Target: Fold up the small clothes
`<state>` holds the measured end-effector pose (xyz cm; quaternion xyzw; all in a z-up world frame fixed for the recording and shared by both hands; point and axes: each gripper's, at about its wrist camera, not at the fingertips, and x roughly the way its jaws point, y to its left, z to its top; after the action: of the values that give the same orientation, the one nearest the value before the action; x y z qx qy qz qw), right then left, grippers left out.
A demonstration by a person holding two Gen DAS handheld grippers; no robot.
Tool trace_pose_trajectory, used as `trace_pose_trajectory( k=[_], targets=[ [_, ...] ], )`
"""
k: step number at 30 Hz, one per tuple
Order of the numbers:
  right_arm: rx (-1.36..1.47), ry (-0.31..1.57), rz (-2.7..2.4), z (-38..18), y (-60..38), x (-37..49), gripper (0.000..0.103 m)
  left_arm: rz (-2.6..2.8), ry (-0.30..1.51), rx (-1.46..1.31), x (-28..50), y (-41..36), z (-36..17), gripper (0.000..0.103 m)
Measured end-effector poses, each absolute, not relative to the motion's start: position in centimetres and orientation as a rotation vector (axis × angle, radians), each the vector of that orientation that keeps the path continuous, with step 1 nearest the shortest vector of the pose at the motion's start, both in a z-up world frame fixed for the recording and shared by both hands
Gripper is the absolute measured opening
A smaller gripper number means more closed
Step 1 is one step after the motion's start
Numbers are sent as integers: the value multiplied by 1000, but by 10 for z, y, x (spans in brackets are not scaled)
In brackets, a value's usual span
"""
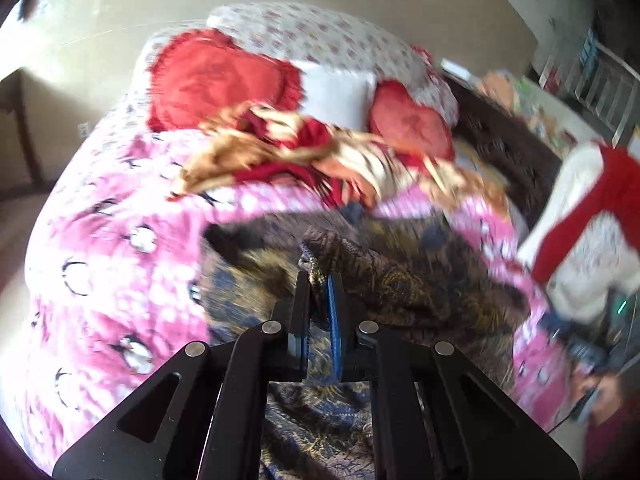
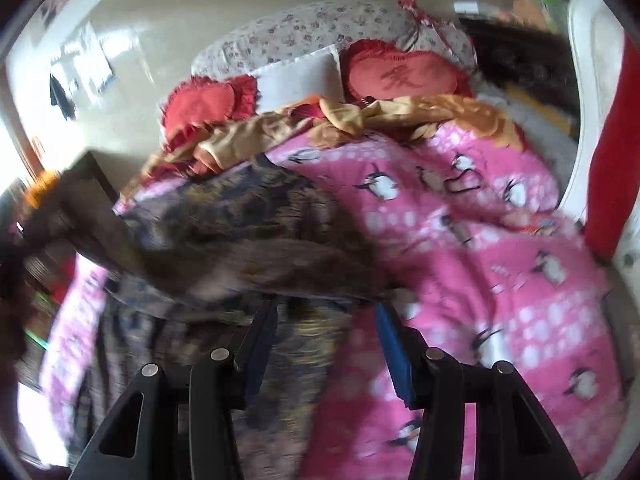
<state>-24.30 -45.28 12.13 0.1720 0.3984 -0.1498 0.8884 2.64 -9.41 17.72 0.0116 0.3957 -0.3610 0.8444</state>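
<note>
A dark brown, blue and gold patterned garment (image 1: 400, 276) lies on a pink penguin bedspread (image 1: 112, 240). My left gripper (image 1: 319, 280) is shut on a bunched edge of this garment. In the right wrist view the same garment (image 2: 240, 232) is lifted and stretched toward the left, blurred by motion. My right gripper (image 2: 326, 312) is open, its fingers apart, with the garment's edge hanging just ahead of the fingertips and more of it lying between and under the fingers. The pink bedspread (image 2: 500, 280) fills the right side.
Red frilled heart cushions (image 1: 216, 76) (image 2: 400, 76), a white pillow (image 1: 336, 92) and a floral pillow (image 2: 312, 28) sit at the bed's head. A crumpled gold and red cloth (image 1: 304, 152) (image 2: 360, 116) lies across the bed. A red and white item (image 1: 592, 216) is at the right.
</note>
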Motion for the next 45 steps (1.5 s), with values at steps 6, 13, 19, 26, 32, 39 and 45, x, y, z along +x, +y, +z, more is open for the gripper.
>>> trace_pose_trajectory(
  k=[6,13,19,26,32,39,45],
  targets=[
    [333,869,-283,114,-452,-223,49,-683,844,-3,39,-68,197,7],
    [456,838,-282,118,-474,-186,55,-646,916,48,32,-59,171,7],
    [193,950,-250,114,-476,-142,55,-617,989,73,29,-49,140,7],
    [11,1071,-113,93,-477,-122,53,-586,1039,83,32,-45,115,7],
    [-101,1128,-50,70,-465,-111,47,-571,1055,103,33,-48,105,7],
    [-144,1125,3,69,-464,-106,40,-562,1072,95,34,-47,100,7],
    [-213,1107,-46,72,-436,-110,5,-565,1072,70,32,-44,107,7]
  ],
)
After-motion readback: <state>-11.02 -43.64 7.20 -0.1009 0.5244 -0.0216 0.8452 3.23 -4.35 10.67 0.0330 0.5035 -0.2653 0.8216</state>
